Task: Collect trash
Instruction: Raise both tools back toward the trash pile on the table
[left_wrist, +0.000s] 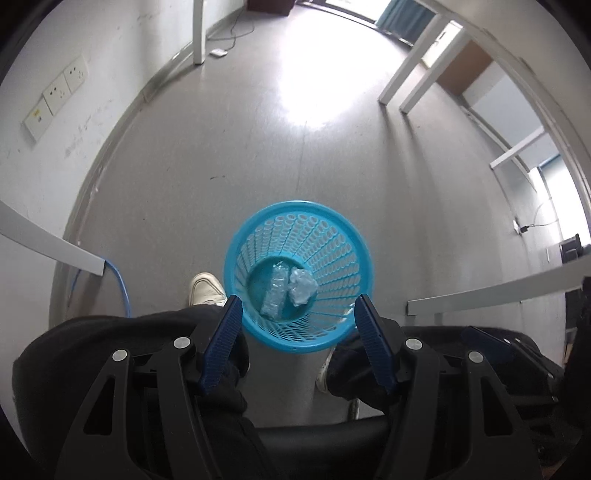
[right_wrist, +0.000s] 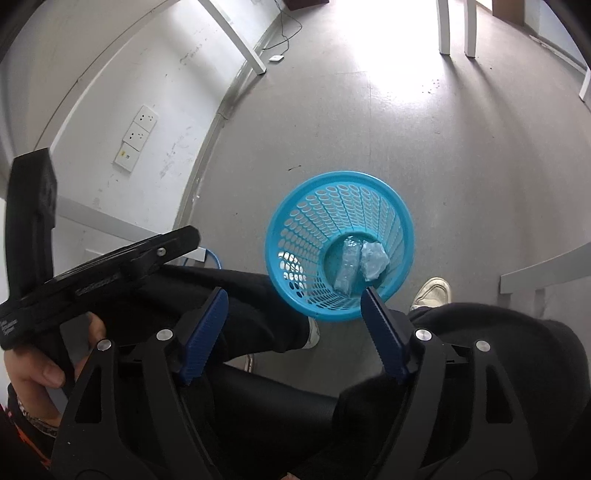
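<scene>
Bin: blue, on the floor, lower centre of both views
Trash: bottle beside paper wad, in bin bottom
Left gripper: fingers spread, empty
Right gripper: fingers spread, empty

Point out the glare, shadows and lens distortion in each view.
Left wrist view: window glare whitens the floor beyond the blue basket; table legs cast streaked shadows; walls bow from fisheye. Right wrist view: similar blown-out glare along the top edge, curved baseboard, dark vignette corners.
</scene>
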